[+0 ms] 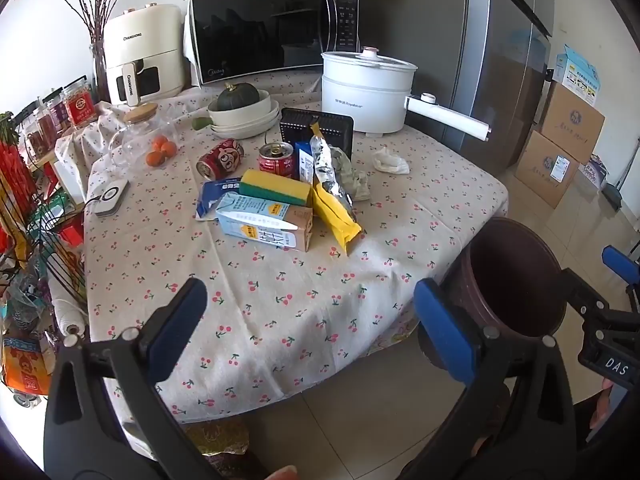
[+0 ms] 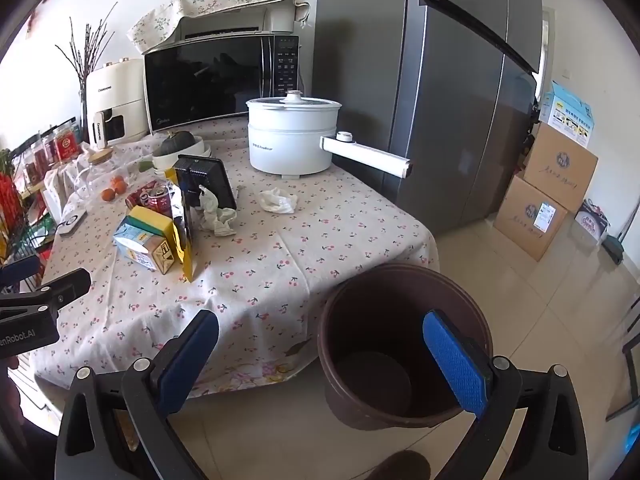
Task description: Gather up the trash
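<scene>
On the cherry-print tablecloth (image 1: 280, 300) lies a heap of rubbish: a light-blue milk carton (image 1: 264, 222) on its side, a yellow snack bag (image 1: 334, 208), a yellow-green sponge (image 1: 276, 188), a lying red can (image 1: 220, 159), an upright red can (image 1: 277, 158) and crumpled tissues (image 1: 390, 160). A brown bin (image 2: 372, 320) stands on the floor at the table's near right corner. My left gripper (image 1: 310, 300) hovers open over the table's front edge, short of the heap. My right gripper (image 2: 322, 328) is open above the bin's rim, holding nothing.
At the back stand a microwave (image 1: 272, 28), an air fryer (image 1: 140, 56) and a white electric pot (image 1: 366, 92) with a long handle pointing right. Stacked bowls with a squash (image 1: 244, 112), a glass jar and oranges (image 1: 160, 150) sit left. A fridge (image 2: 460, 100) and cardboard boxes (image 2: 536, 208) stand right.
</scene>
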Tool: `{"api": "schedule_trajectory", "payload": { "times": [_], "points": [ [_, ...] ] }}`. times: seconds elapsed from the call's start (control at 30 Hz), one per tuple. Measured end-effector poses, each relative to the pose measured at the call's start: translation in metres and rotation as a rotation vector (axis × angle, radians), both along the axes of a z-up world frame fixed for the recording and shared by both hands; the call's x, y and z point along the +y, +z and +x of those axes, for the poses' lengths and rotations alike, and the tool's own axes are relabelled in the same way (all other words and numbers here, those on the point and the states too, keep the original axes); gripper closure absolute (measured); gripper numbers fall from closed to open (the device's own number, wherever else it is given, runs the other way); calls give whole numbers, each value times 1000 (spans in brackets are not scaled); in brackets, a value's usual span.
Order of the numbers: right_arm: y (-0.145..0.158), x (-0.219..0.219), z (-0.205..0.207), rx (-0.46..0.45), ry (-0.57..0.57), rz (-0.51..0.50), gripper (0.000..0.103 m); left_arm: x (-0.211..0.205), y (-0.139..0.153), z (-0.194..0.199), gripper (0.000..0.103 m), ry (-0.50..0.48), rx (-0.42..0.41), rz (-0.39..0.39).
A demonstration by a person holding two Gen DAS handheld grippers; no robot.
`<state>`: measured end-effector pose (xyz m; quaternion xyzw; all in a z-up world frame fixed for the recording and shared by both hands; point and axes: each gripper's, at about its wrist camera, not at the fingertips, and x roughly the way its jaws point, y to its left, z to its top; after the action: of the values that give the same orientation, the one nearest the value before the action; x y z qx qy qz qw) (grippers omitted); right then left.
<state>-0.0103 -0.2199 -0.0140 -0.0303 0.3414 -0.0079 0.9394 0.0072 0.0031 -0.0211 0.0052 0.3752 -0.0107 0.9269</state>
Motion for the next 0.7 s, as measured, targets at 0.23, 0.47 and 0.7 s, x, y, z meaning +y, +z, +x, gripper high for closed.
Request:
{"api": "schedule_trajectory", "payload": {
  "times": [0.23,0.47,0.7],
  "points": [
    [0,-1,1,1,-8,2,0,-1,-2,0,0,2,1,-4],
    [-1,-2,2,6,-18,4,0,2,-1,0,0,0,11,-16],
    [-1,-6,3,15,-29,14,0,3,1,1,0,3,15,-25]
  ]
}}
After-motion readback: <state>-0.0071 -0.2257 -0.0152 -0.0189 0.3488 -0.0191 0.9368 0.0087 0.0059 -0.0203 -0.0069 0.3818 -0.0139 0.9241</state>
